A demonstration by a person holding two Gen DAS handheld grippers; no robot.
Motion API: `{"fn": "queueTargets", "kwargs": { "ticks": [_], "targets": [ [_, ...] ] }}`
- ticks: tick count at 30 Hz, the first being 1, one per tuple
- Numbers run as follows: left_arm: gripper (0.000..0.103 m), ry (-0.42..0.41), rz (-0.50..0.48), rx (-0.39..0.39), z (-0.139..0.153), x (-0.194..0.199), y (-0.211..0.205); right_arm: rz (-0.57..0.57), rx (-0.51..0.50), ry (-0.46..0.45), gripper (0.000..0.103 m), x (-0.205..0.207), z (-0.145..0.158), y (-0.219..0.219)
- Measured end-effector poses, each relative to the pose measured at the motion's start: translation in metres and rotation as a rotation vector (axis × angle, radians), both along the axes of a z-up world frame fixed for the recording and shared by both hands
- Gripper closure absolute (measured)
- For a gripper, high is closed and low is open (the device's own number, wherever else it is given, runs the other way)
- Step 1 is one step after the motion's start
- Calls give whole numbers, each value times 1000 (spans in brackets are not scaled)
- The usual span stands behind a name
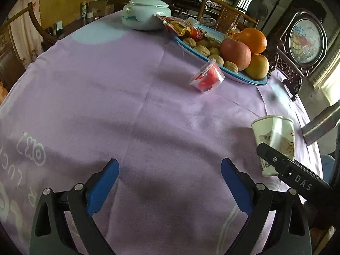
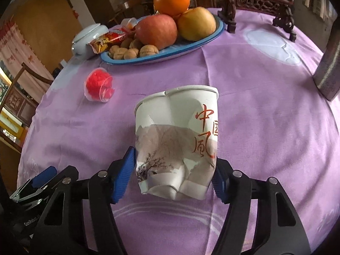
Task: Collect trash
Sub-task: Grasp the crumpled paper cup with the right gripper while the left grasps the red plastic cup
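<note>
A crumpled white paper cup (image 2: pixel 177 142) with a landscape print and red characters sits between the blue pads of my right gripper (image 2: pixel 174 165), which is shut on its lower part. The cup also shows at the right of the left wrist view (image 1: pixel 274 138), with the right gripper's black body in front of it. A small clear plastic cup with red contents (image 1: pixel 207 77) lies tipped on the purple tablecloth beside the fruit plate; it also shows in the right wrist view (image 2: pixel 99 88). My left gripper (image 1: pixel 170 170) is open and empty above the cloth.
A blue plate (image 1: pixel 244 78) holds an apple, an orange, walnuts and snack packets. A pale lidded pot (image 1: pixel 145 13) stands behind it. A carved wooden stand (image 1: pixel 301 42) is at the far right. A metal cylinder (image 2: pixel 327 72) stands at the right edge. Chairs surround the table.
</note>
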State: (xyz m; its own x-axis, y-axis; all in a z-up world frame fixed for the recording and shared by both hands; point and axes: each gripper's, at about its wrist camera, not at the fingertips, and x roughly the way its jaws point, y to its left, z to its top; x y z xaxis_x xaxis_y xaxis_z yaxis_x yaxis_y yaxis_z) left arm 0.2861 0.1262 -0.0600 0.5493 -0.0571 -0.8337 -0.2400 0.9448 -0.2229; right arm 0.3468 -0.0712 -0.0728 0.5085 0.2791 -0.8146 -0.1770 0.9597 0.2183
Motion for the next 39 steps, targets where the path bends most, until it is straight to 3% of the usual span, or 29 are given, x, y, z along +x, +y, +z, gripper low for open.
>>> {"fn": "queueTargets", "kwargs": {
  "ticks": [9, 15, 18, 21, 28, 39],
  "targets": [
    [8, -2, 1, -3, 0, -3, -1, -63, 51, -81, 39, -68, 38, -55],
    [8, -19, -5, 59, 2, -8, -14, -127, 143, -14, 39, -106, 33, -106],
    [8, -29, 24, 104, 9, -8, -22, -110, 160, -8, 39, -113, 34, -115],
    [8, -1, -12, 134, 9, 7, -38, -85, 158, -22, 39, -118, 38, -115],
    [8, 86, -11, 127, 2, 56, -53, -56, 164, -26, 39, -121, 39, -120],
    [9, 61, -27, 244, -5, 108, -47, -44, 166, -18, 39, -114, 36, -133]
  ]
}}
